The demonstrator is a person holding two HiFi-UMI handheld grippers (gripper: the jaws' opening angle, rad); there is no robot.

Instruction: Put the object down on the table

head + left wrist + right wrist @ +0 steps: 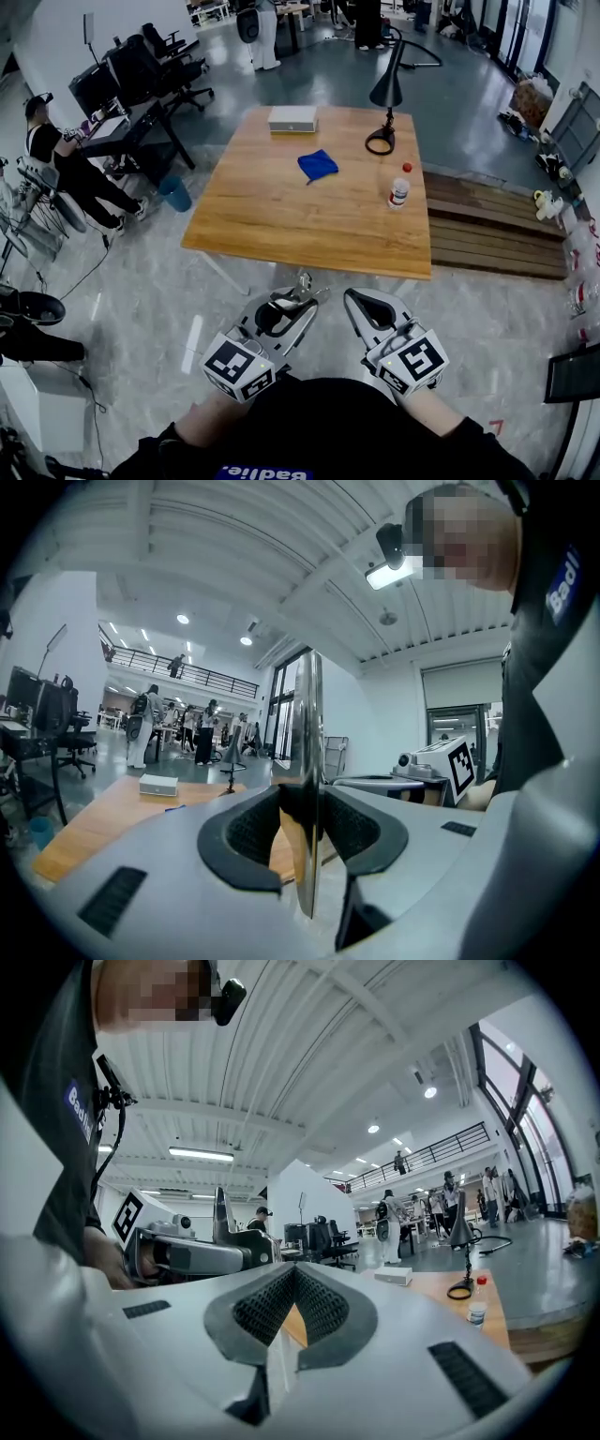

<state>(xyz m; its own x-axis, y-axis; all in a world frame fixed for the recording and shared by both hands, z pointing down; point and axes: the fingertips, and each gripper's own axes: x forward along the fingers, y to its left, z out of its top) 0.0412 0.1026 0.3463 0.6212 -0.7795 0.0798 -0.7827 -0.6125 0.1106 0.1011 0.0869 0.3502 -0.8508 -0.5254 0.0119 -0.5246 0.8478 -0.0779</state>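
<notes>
In the head view my left gripper [306, 292] is shut on a thin shiny metal piece [305, 280] that sticks out past its tips, short of the wooden table's [281, 225] near edge. Seen from the left gripper view, the metal piece [307, 752] stands upright and edge-on between the pads of the left gripper [307, 803]. My right gripper [355, 298] is beside it, shut with nothing in it; its pads meet in the right gripper view [293, 1274]. That view also has the left gripper [202, 1255] on its left.
On the table lie a white box [292, 118], a blue cloth [317, 165], a black desk lamp [386, 92] and a small bottle [398, 192] with a red cap [407, 168] beside it. A wooden platform [487, 225] adjoins the table's right side. Desks, chairs and a seated person [56, 159] are at the left.
</notes>
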